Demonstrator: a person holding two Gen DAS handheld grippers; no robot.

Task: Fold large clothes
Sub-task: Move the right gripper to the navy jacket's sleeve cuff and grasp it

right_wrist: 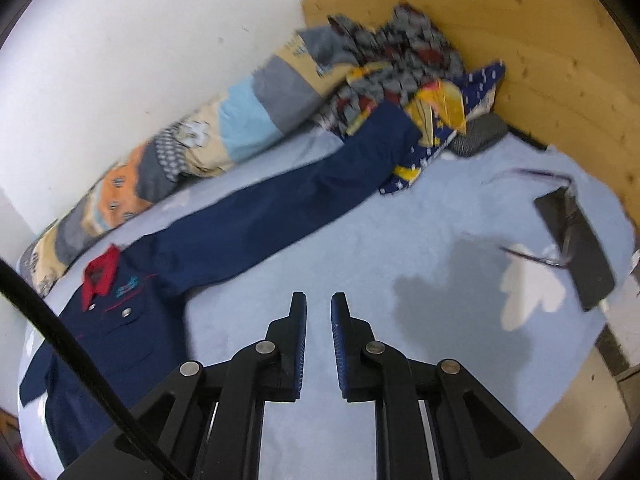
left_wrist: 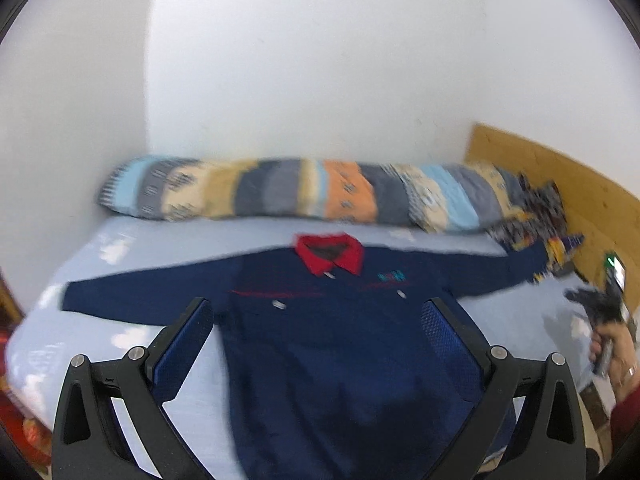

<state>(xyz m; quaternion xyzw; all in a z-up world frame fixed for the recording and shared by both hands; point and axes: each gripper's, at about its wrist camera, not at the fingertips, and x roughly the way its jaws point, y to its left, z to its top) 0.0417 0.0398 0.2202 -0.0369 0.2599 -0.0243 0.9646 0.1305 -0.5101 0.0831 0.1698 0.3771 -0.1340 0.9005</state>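
Observation:
A navy long-sleeved shirt (left_wrist: 336, 344) with a red collar (left_wrist: 330, 254) lies flat, face up, on a light blue bed (left_wrist: 120, 344), both sleeves spread out sideways. My left gripper (left_wrist: 320, 312) is wide open and empty, held above the shirt's body. In the right wrist view the shirt (right_wrist: 120, 332) lies at the lower left and its sleeve (right_wrist: 280, 208) reaches toward the pile of clothes. My right gripper (right_wrist: 319, 304) is nearly closed with a narrow gap, empty, over bare sheet (right_wrist: 400, 248) to the right of the shirt.
A long patchwork bolster (left_wrist: 304, 194) lies along the white wall. A pile of patterned clothes (right_wrist: 412, 76) sits in the corner by a wooden headboard (right_wrist: 540, 32). A dark flat object with a strap (right_wrist: 576, 244) lies near the bed's right edge. The other hand shows at the right (left_wrist: 612, 340).

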